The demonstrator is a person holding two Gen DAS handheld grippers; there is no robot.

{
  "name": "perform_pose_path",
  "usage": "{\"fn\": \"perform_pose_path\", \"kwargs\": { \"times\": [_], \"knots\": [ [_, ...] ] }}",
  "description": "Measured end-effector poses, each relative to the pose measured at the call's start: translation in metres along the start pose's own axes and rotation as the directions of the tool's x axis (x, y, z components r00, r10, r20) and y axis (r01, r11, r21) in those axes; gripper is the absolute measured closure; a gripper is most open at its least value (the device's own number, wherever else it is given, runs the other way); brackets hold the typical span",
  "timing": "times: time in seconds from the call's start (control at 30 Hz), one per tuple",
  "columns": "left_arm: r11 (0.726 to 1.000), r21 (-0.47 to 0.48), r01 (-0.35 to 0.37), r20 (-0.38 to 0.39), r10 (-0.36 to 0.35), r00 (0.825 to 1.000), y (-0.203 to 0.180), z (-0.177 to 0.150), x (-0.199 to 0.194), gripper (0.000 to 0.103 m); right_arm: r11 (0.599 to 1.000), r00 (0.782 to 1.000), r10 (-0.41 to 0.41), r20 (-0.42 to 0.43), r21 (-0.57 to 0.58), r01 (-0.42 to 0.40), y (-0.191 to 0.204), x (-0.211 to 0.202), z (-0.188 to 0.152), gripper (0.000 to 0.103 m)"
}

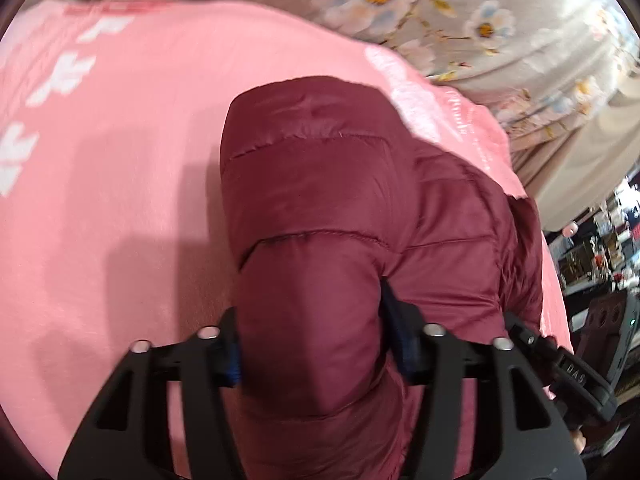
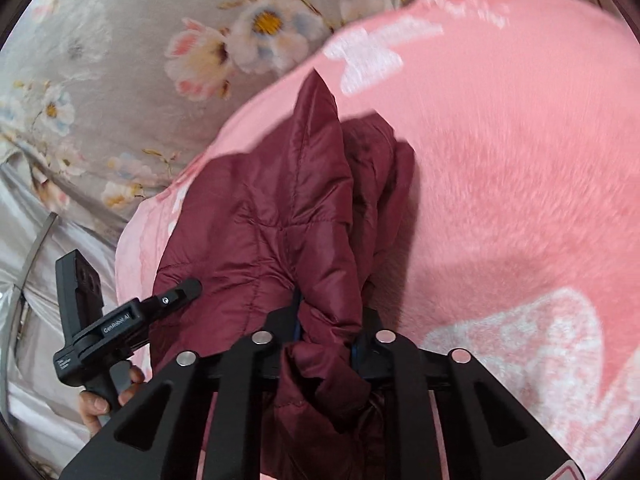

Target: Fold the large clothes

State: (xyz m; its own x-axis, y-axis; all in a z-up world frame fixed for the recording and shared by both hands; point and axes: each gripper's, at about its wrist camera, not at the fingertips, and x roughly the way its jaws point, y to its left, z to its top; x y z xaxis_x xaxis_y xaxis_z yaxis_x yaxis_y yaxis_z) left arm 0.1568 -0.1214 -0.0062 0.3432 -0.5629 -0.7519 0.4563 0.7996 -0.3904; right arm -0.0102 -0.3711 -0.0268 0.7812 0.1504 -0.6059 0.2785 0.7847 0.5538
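A maroon quilted puffer jacket (image 1: 328,208) lies bunched on a pink fleece blanket (image 1: 120,160). My left gripper (image 1: 316,348) is shut on a thick padded fold of the jacket, with its blue pads pressing in from both sides. In the right wrist view the same jacket (image 2: 280,208) rises in a crumpled ridge. My right gripper (image 2: 328,340) is shut on a thin bunch of its fabric. The rest of the jacket below both grippers is hidden.
The pink blanket (image 2: 500,180) with white shapes lies over a grey floral sheet (image 2: 100,80). A hand (image 2: 100,400) holds the other black gripper body at the lower left of the right wrist view. Cluttered dark shelves (image 1: 600,248) stand past the bed's right edge.
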Motion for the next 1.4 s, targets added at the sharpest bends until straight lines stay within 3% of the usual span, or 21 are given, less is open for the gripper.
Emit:
{"fn": "perform_pose_path", "kwargs": {
  "times": [0.17,0.33,0.47,0.6,0.63,0.7,0.77,0.8,0.87,0.93,1.0,1.03,1.1,1.17,1.27,1.4],
  "knots": [
    [0.996,0.093,-0.013,0.086,0.005,0.996,-0.026,0.000,-0.044,0.061,0.994,0.994,0.011,0.111,-0.108,0.001,0.045,-0.049,0.007,0.088],
    [0.989,0.150,-0.016,0.192,-0.013,0.981,-0.035,0.000,-0.093,0.061,0.985,0.989,0.043,0.143,-0.169,-0.019,0.072,-0.079,0.011,0.088],
    [0.995,0.100,0.007,0.177,-0.025,0.984,-0.013,-0.001,-0.096,0.060,0.992,0.996,0.073,0.042,-0.107,-0.068,0.060,-0.056,0.005,0.088],
    [0.998,-0.049,0.033,0.048,-0.031,0.998,0.047,-0.024,-0.057,0.060,0.996,0.993,0.041,-0.111,-0.068,-0.049,0.043,-0.003,-0.023,0.088],
    [0.997,-0.078,0.024,0.022,-0.023,0.999,0.057,-0.030,-0.049,0.059,0.996,0.992,0.019,-0.125,-0.087,-0.030,0.044,0.004,-0.028,0.085],
    [0.992,-0.120,0.033,0.012,-0.032,0.999,0.078,-0.041,-0.041,0.054,0.995,0.991,-0.009,-0.130,-0.101,-0.004,0.044,0.013,-0.037,0.070],
    [0.987,-0.157,0.046,0.007,-0.046,0.999,0.091,-0.047,-0.040,0.045,0.995,0.992,-0.044,-0.117,-0.096,0.033,0.042,0.017,-0.039,0.043],
    [0.984,-0.172,0.037,0.005,-0.036,0.999,0.094,-0.048,-0.041,0.044,0.995,0.991,-0.052,-0.124,-0.095,0.040,0.040,0.021,-0.039,0.037],
    [0.985,-0.174,0.019,0.005,-0.019,1.000,0.096,-0.050,-0.040,0.030,0.998,0.984,0.010,-0.180,-0.059,-0.021,0.037,0.034,-0.040,0.034],
    [0.982,-0.188,0.024,0.000,-0.025,1.000,0.099,-0.053,-0.035,0.025,0.993,0.964,0.118,-0.237,0.040,-0.111,0.025,0.052,-0.043,0.033],
    [0.975,-0.214,0.063,-0.016,-0.068,0.998,0.102,-0.056,-0.026,0.025,0.982,0.956,0.184,-0.231,0.093,-0.166,0.018,0.061,-0.044,0.032],
    [0.969,-0.231,0.082,-0.019,-0.089,0.996,0.103,-0.056,-0.021,0.025,0.981,0.954,0.188,-0.233,0.090,-0.172,0.021,0.063,-0.045,0.035],
    [0.970,-0.225,0.096,-0.020,-0.103,0.994,0.101,-0.055,-0.018,0.026,0.968,0.941,0.245,-0.235,0.109,-0.225,0.026,0.063,-0.043,0.055],
    [0.975,-0.203,0.090,-0.008,-0.093,0.996,0.097,-0.052,-0.022,0.035,0.967,0.943,0.252,-0.219,0.080,-0.240,0.032,0.054,-0.038,0.075],
    [0.985,-0.143,0.094,0.027,-0.091,0.995,0.087,-0.040,-0.035,0.045,0.960,0.946,0.279,-0.165,0.021,-0.279,0.056,0.033,-0.026,0.081],
    [0.992,-0.054,0.116,0.097,-0.111,0.989,0.071,-0.013,-0.063,0.049,0.949,0.956,0.287,-0.059,-0.120,-0.292,0.106,0.003,-0.003,0.082]
  ]
}}
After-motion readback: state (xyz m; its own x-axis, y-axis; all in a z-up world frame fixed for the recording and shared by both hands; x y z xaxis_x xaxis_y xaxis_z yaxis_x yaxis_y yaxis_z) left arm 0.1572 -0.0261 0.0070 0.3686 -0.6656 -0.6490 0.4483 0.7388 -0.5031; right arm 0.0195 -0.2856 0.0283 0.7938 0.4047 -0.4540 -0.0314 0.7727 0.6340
